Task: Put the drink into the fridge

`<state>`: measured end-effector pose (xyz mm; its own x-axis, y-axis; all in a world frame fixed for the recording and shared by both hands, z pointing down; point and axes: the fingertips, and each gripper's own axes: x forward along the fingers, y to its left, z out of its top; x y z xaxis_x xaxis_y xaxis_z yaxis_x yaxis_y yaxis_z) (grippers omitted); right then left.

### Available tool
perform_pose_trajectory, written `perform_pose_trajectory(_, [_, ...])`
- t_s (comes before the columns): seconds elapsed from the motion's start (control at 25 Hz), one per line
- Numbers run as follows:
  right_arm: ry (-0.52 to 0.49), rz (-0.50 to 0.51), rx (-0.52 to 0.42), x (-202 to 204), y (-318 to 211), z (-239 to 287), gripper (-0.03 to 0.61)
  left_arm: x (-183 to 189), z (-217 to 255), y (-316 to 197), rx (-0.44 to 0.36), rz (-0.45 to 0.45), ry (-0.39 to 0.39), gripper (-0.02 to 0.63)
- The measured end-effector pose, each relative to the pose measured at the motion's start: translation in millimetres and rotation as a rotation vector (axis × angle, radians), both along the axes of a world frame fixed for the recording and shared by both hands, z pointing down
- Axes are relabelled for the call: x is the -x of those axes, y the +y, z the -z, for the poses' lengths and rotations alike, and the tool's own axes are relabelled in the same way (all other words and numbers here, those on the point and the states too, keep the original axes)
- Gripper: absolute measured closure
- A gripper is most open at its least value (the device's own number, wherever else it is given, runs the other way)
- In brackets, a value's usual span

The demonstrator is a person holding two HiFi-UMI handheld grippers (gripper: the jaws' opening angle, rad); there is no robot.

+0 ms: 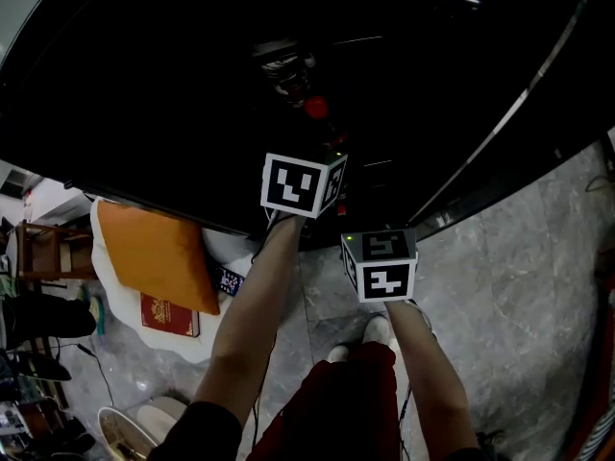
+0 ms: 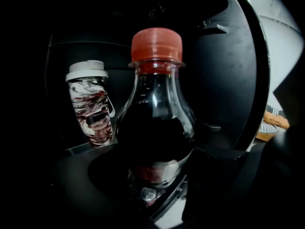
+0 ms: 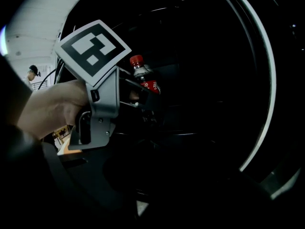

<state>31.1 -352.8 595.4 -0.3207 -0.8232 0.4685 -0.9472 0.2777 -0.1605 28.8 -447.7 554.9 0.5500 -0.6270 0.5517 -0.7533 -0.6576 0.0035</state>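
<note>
Head view: The left hand-held gripper (image 1: 322, 154) reaches forward into the dark fridge (image 1: 173, 94). The bottle (image 1: 314, 106) sits at its front end, just inside the opening, and only the red cap shows against the black interior. The right hand-held gripper (image 1: 380, 257) is held lower and nearer the body, outside the fridge, over the grey floor (image 1: 500, 286). An orange cushion (image 1: 159, 253) and a red book (image 1: 170, 315) lie on the floor at the left.

Left gripper view: The bottle stands upright with its long axis vertical and its cap at the top. It is clear plastic with a narrow neck and a rounded shoulder, is filled with a near-black drink, and carries a red and white label low on the body. The jaws are closed on its lower body. Whether its base rests on anything cannot be told. A patterned cup (image 2: 90, 106) with a white lid stands on a shelf (image 2: 78, 148) behind and to the left, apart from the bottle.

Right gripper view: The left hand-held gripper shows from the side with a hand (image 3: 50, 106) round its grip. The bottle at its jaws stands cap-up and leans slightly. The right hand-held gripper's own jaws show as dark shapes standing apart, with nothing between them.
</note>
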Motion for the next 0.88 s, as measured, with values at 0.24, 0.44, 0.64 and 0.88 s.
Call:
perform_pose_trajectory(0.24, [-0.022, -0.01, 0.034, -1, -14, -2, 0.56, -9, -7, -12, 0.02, 0.009, -0.002, 0.295])
perform_pose_trajectory(0.44, [0.027, 0.003, 0.042, -3, -25, 2, 0.56, -13, -9, -25, 0.014, 0.013, -0.009, 0.296])
perform_pose_trajectory(0.64, [0.042, 0.004, 0.044, -3, -30, 1, 0.56, -15, -8, -37, 0.001, 0.021, -0.014, 0.296])
perform_pose_trajectory(0.88, [0.063, 0.011, 0.041, -2, -41, 5, 0.56, -17, -7, -51, -0.008, 0.027, -0.006, 0.296])
